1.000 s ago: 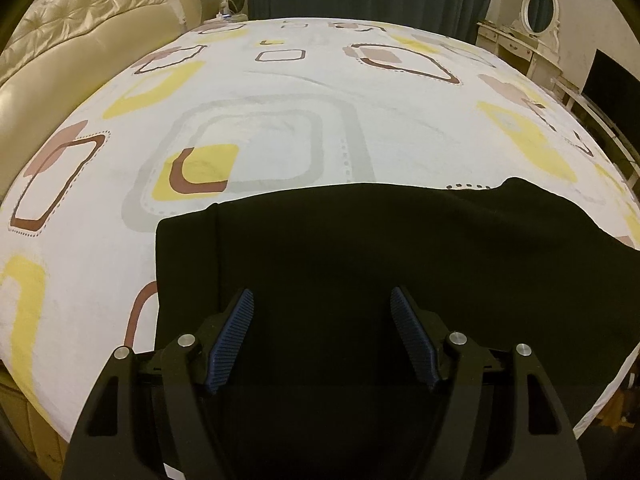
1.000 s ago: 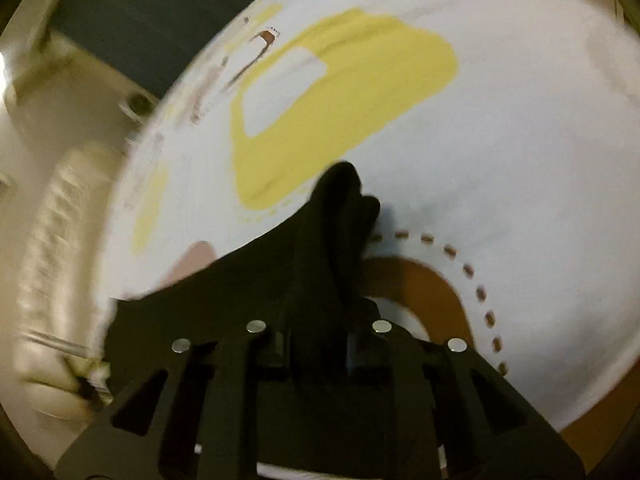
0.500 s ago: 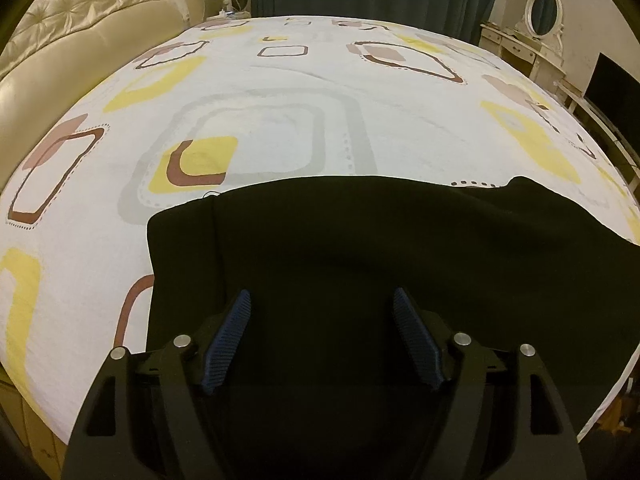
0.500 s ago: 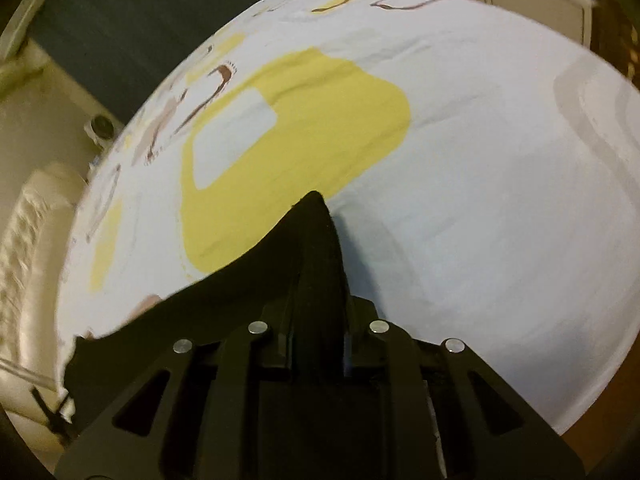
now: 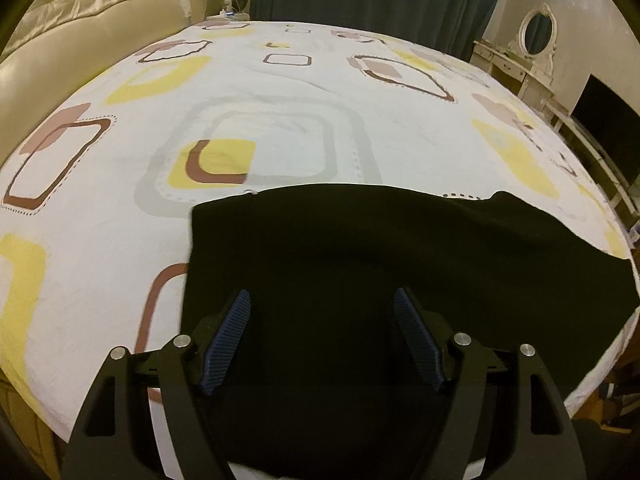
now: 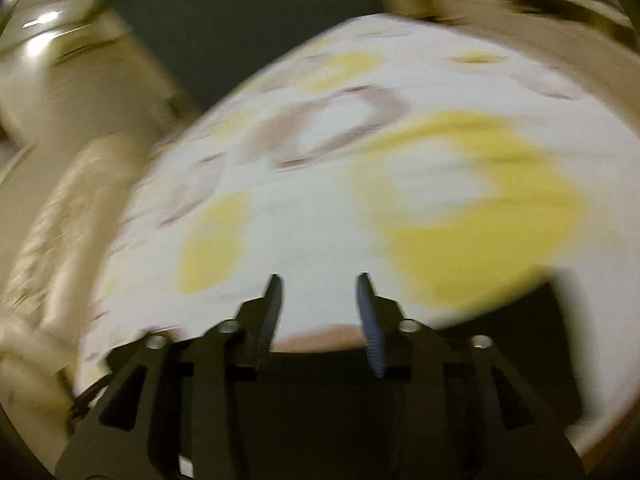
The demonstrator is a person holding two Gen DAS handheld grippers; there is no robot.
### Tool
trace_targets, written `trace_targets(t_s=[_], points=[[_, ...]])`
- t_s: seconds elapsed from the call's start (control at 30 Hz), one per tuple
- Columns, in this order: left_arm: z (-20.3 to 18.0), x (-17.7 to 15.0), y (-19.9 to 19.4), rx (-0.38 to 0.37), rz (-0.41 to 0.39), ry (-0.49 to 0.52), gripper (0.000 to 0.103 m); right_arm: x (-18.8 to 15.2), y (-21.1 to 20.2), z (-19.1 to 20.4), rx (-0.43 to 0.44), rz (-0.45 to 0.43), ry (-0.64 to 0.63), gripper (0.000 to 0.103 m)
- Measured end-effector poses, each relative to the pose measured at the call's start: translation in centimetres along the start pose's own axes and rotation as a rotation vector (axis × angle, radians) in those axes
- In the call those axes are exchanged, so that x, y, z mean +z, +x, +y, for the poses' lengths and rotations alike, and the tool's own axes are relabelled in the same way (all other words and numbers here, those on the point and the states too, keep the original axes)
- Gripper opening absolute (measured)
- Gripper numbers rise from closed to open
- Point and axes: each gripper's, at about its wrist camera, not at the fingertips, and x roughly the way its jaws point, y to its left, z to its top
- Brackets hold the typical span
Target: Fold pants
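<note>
Bedsheet (image 5: pixel 304 92), pants (image 5: pixel 360 264) under parted jaws

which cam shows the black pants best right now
The left wrist view: the black pants lie sharp and spread across the patterned bed, most of their outline visible. The right wrist view is motion-blurred and shows only a dark patch of them at the lower right.

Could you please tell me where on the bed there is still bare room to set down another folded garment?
Most of the bedspread is bare: the wide stretch between the black pants and the headboard, and the strip left of the pants. Only the near edge is crowded, where the pants lie under the open left gripper.
</note>
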Motion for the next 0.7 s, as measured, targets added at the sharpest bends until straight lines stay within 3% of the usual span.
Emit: trace_targets(t_s=[0.1, 0.17, 0.33, 0.57, 0.67, 0.7], points=[[0.6, -0.5, -0.4, 0.003, 0.013, 0.019, 0.074, -0.6, 7.7, 9.0, 0.216, 0.127, -0.097, 0.045], [1.0, -0.8, -0.3, 0.012, 0.023, 0.034, 0.074, -1.7, 12.3, 13.6, 0.288, 0.219, -0.155, 0.045], [2.4, -1.8, 0.7, 0.006, 0.062, 0.023, 0.074, -5.8, 24.1, 23.7, 0.336, 0.473, -0.337, 0.045], [3.7, -2.2, 1.0, -0.034, 0.058, -0.009, 0.074, -7.8, 31.3, 28.3, 0.331, 0.629, -0.408, 0.045], [3.7, -2.3, 1.0, -0.037, 0.055, -0.001, 0.074, -8.7, 31.6, 28.8, 0.353, 0.684, -0.442, 0.045], [3.8, -2.3, 1.0, -0.039, 0.054, 0.0, 0.074, -8.9, 31.7, 29.3, 0.366, 0.697, -0.452, 0.031]])
